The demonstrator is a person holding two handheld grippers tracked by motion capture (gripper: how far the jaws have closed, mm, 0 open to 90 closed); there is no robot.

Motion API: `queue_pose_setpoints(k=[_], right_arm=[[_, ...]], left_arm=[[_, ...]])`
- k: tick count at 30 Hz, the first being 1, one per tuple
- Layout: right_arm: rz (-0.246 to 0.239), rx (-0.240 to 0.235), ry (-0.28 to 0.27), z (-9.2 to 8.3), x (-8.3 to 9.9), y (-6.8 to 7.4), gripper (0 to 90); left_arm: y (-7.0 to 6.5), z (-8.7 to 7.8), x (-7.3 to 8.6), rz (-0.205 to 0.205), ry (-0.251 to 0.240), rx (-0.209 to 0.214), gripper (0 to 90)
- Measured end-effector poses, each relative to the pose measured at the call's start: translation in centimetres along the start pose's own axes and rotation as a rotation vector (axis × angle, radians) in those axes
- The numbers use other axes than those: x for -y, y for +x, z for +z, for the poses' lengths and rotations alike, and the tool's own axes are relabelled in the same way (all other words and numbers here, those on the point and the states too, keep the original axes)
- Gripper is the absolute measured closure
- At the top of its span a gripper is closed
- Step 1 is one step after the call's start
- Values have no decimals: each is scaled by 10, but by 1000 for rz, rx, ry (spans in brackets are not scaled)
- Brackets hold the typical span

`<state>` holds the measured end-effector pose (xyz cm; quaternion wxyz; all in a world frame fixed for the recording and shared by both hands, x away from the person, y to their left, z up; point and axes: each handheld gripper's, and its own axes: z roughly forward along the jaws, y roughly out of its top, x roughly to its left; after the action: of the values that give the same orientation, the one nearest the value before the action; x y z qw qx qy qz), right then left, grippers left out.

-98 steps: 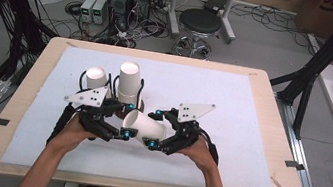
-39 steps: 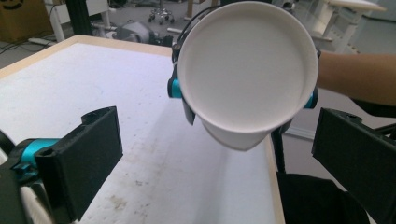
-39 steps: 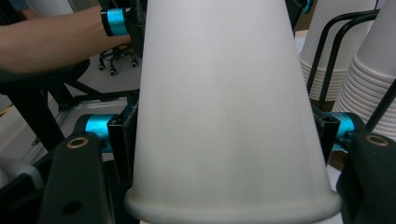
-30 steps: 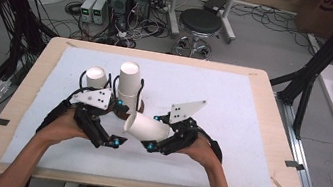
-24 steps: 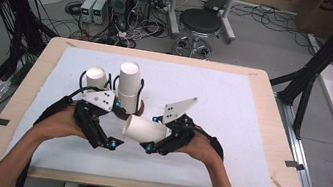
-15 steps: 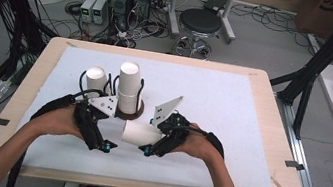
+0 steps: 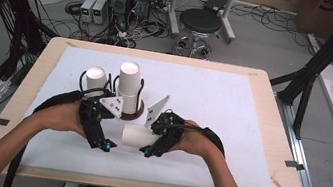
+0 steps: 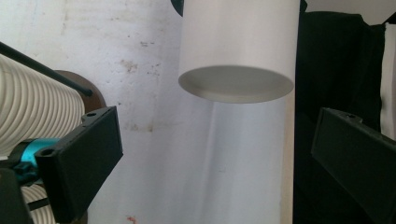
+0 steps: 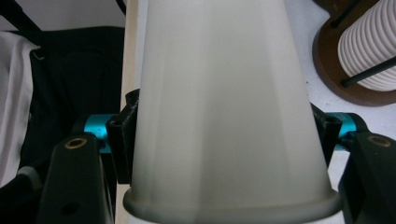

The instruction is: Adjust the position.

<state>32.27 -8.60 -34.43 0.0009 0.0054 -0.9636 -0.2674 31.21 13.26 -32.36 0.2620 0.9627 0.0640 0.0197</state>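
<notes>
Holding the plain white paper cup on its side low over the white table, my right claw was clenched around the cup's wall near its rolled rim; in the right gripper view the cup rose between the two black jaws, which pressed on either flank. The cup's narrow bottom end pointed toward my left claw, whose jaws stood apart and grasped nothing; in the left gripper view the cup's base hung ahead of and between them, untouched.

The chief risk, as I judged it, was crushing. Paper that thin would buckle or go oval if I squeezed harder, and a deformed rim would not nest or stand well afterwards. The opposite fault was also possible: a tapered, smooth wall could slide out of a light grip.

Just behind the claws stood the tall ribbed cup stack on its dark round holder, with a second white cup to its left. A careless swing of either hand could knock the stack or catch one of the holder's thin black wires. Closing the left claw off-centre could also push the cup askew in the right one.
</notes>
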Motion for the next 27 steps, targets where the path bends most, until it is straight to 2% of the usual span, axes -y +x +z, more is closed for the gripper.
queue_pose_setpoints(k=[2,6,11,12,14,22,27], right_arm=[[-1,3,21,1,-2,0,310],[-2,1,40,2,-4,1,310],[-8,0,38,3,-6,1,310],[-5,2,40,3,-6,1,310],[-10,1,35,3,-6,0,310],[-14,-4,32,3,-8,1,310],[-17,-8,33,3,-10,2,310]], left_arm=[[-1,2,-4,12,26,5,18],[-2,6,-8,21,29,11,18],[-1,8,-12,25,29,19,19],[-1,9,-13,23,24,25,38],[-1,10,-14,20,23,31,135],[-2,19,-18,32,42,43,137],[-2,21,-19,35,37,52,175]])
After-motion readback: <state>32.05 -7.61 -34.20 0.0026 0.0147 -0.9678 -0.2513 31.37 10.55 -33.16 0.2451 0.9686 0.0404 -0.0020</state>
